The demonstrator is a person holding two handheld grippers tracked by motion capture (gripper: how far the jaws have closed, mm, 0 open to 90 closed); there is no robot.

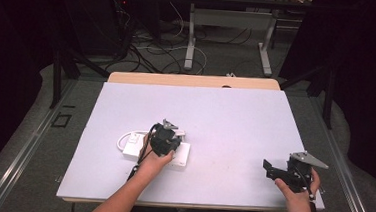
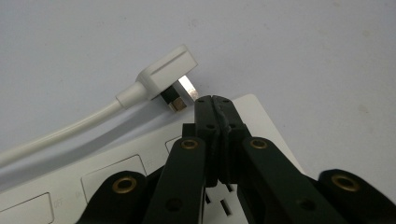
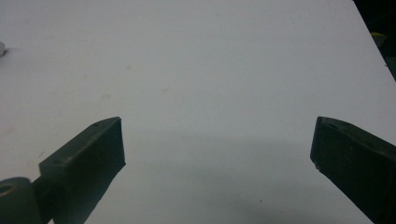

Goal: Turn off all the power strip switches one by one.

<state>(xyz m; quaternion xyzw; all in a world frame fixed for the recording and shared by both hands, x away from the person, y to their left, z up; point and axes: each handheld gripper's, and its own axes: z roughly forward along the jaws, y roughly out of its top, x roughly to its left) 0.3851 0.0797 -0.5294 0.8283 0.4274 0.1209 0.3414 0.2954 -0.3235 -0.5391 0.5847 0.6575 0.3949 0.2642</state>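
On the white-covered table (image 1: 235, 119), a power strip (image 2: 116, 172) is overhung by the closed, empty left gripper (image 2: 214, 100), its plug (image 2: 166, 74) just beyond the tips, while the right gripper (image 3: 217, 140) is held open well apart.

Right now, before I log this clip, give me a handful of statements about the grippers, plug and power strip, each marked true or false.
1. The left gripper has its jaws closed together. True.
2. The white plug is pushed fully into the power strip. False: it lies on its side beyond the strip's edge, with its metal prongs exposed.
3. The right gripper has its jaws wide apart over bare table surface. True.
4. The right gripper is clamped on the plug's cable. False: it holds nothing and sits far from the strip, near the table's right front corner.
5. The left gripper hovers above the power strip. True.
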